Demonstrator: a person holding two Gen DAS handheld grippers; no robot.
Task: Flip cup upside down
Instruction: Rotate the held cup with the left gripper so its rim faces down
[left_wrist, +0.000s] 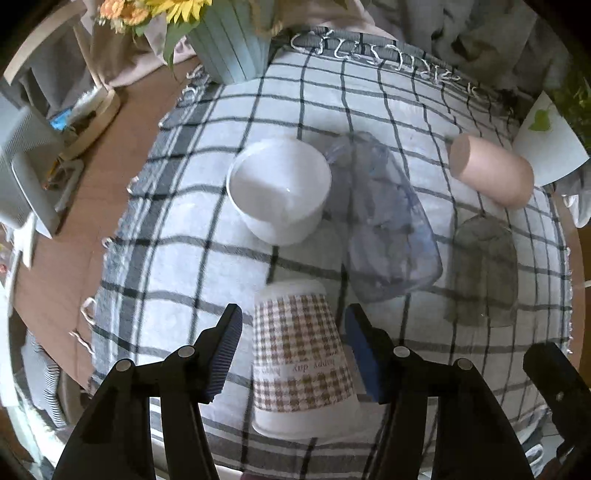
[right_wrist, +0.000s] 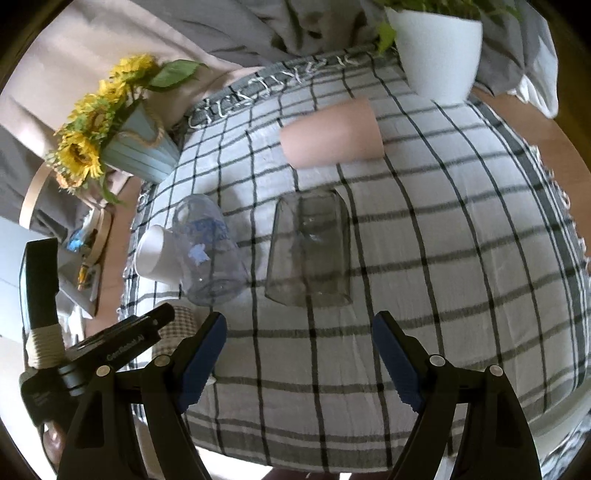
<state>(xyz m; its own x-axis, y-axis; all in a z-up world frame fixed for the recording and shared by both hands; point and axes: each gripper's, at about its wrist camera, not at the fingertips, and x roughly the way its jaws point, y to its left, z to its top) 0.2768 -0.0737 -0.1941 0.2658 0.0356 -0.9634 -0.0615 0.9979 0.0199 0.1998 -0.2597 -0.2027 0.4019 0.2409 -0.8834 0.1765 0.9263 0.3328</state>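
Note:
A brown-checked paper cup (left_wrist: 301, 360) stands upside down on the checked cloth (left_wrist: 184, 229), between the open fingers of my left gripper (left_wrist: 293, 321); the pads stand apart from its sides. A white cup (left_wrist: 279, 190), a clear bluish cup (left_wrist: 388, 221), a grey glass (left_wrist: 484, 269) and a pink cup (left_wrist: 491, 170) lie or stand behind it. My right gripper (right_wrist: 299, 328) is open and empty over the cloth, just short of the upside-down grey glass (right_wrist: 310, 251). The checked cup (right_wrist: 177, 325) shows partly behind the left gripper.
A blue pot of sunflowers (left_wrist: 229, 40) stands at the cloth's far left corner. A white plant pot (right_wrist: 439, 51) stands at the far right. Clutter and a round wooden tray (left_wrist: 92, 118) sit on the wooden table to the left.

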